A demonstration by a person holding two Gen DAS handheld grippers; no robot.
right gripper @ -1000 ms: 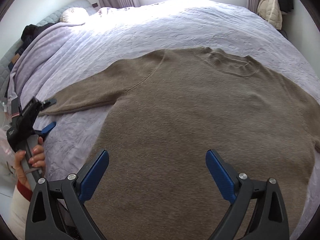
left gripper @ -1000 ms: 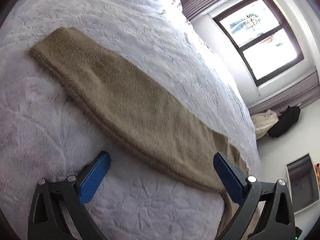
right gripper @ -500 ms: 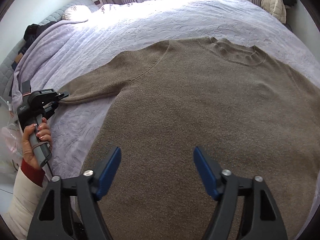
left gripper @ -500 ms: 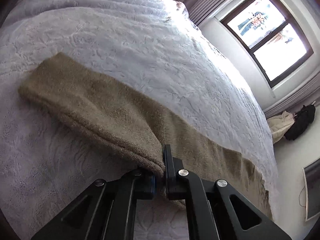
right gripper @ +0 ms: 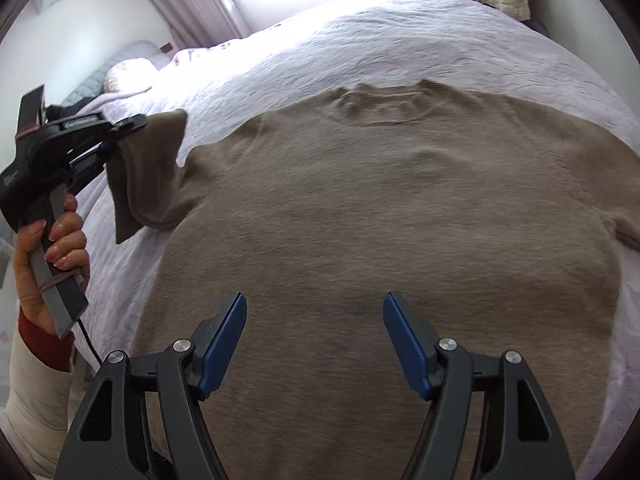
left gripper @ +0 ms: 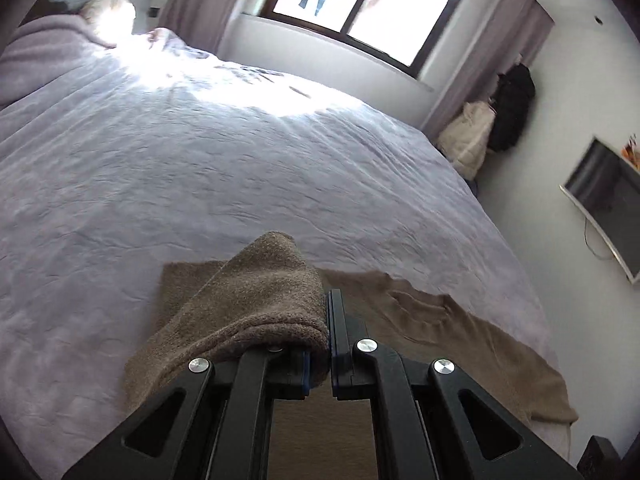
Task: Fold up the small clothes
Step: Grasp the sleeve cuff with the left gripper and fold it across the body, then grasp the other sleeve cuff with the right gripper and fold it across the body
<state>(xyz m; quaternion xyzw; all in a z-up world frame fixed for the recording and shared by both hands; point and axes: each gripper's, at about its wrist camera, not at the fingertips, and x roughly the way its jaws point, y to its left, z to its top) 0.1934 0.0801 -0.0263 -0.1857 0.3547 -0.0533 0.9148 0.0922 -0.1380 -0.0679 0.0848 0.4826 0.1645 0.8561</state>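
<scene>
Your left gripper [left gripper: 329, 354] is clamped on the brown knitted sweater's sleeve [left gripper: 260, 292], lifted off the lilac quilted bedspread [left gripper: 200, 168]. Your right gripper [right gripper: 314, 340] hovers spread and empty over the sweater's body [right gripper: 380, 220], which lies flat, collar away from you. The sleeve's fold goes rightward across that body; your left hand [right gripper: 52, 248] is nearer.

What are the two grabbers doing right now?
Left gripper: closed, holding the sweater's sleeve.
Right gripper: open, holding nothing, above the sweater.

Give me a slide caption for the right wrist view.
Left gripper lifts the brown sweater's sleeve off the bed; right gripper hovers open above the hem.
</scene>
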